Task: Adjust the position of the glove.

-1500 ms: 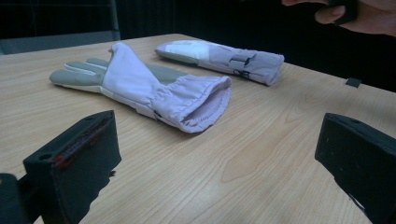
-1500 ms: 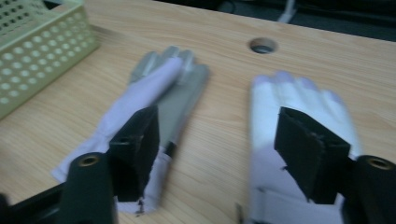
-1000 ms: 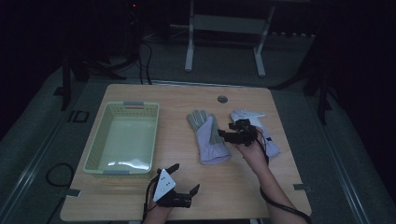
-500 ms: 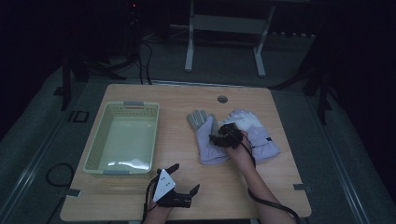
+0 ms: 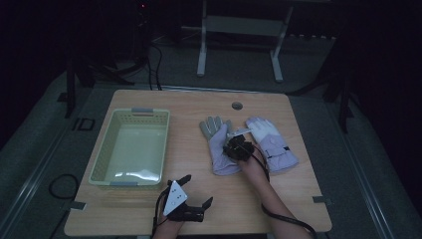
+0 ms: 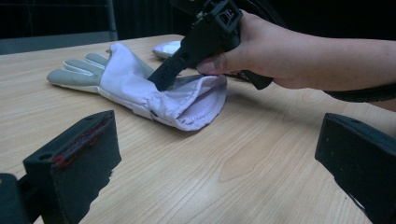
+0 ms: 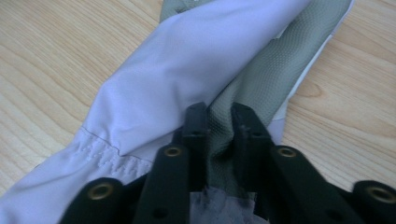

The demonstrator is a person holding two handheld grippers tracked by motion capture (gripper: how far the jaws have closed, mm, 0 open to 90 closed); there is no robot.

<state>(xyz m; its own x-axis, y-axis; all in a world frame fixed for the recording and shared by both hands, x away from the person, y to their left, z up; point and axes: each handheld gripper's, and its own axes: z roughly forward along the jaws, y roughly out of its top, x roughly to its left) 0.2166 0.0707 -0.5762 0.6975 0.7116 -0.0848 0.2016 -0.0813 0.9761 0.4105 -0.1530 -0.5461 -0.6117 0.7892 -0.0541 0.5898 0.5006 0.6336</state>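
Two lilac-and-grey gloves lie flat in the middle of the table: the left glove [image 5: 215, 142] and the right glove [image 5: 276, 144]. My right gripper [image 5: 238, 147] rests on the left glove's right side near the cuff. In the right gripper view the gripper [image 7: 219, 123] is shut on a raised fold of the left glove's [image 7: 187, 60] grey fabric. The left gripper view shows the same glove [image 6: 126, 86], cuff open toward the camera, under the right gripper [image 6: 163, 79]. My left gripper [image 5: 188, 191] sits open near the table's front edge, its jaws wide apart around bare wood [image 6: 215, 163].
A pale green basket [image 5: 142, 112] stands at the left of the table with nothing in it. A round hole [image 5: 237, 105] is in the tabletop behind the gloves. Bare wood lies between the basket and the gloves. Dark floor and a metal stand surround the table.
My right gripper has moved left, from over the right glove onto the left glove. My left gripper has stayed put.
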